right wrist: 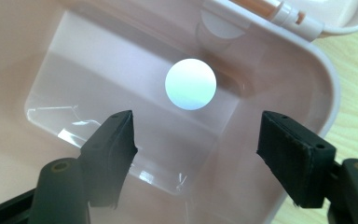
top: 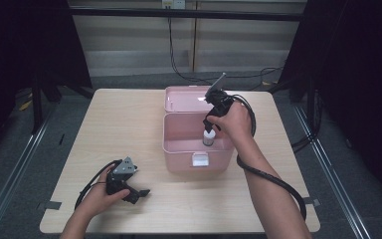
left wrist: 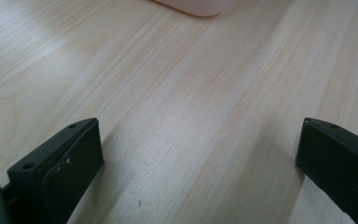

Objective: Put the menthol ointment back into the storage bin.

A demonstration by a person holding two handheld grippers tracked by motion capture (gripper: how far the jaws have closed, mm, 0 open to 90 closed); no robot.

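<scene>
A pink plastic box (top: pixel 165 134) stands open at the table's middle, its lid (top: pixel 179 99) folded back. Inside it a small bottle (top: pixel 209 138) with a white cap stands upright near the front wall. My right gripper (top: pixel 210 123) points down into the box just above the bottle. In the right gripper view its jaws (right wrist: pixel 198 126) are open, and the round white cap (right wrist: pixel 190 84) lies beyond and between them, untouched. My left gripper (top: pixel 140 191) rests on the table at the front left, open with bare wood between its jaws (left wrist: pixel 198 158).
The light wooden table (top: pixel 124 124) has dark floor on every side. A corner of the pink box (left wrist: pixel 196 5) shows far ahead of the left gripper. Black cables trail from both grippers. The box's white hinge (right wrist: pixel 284 14) sits at the far wall.
</scene>
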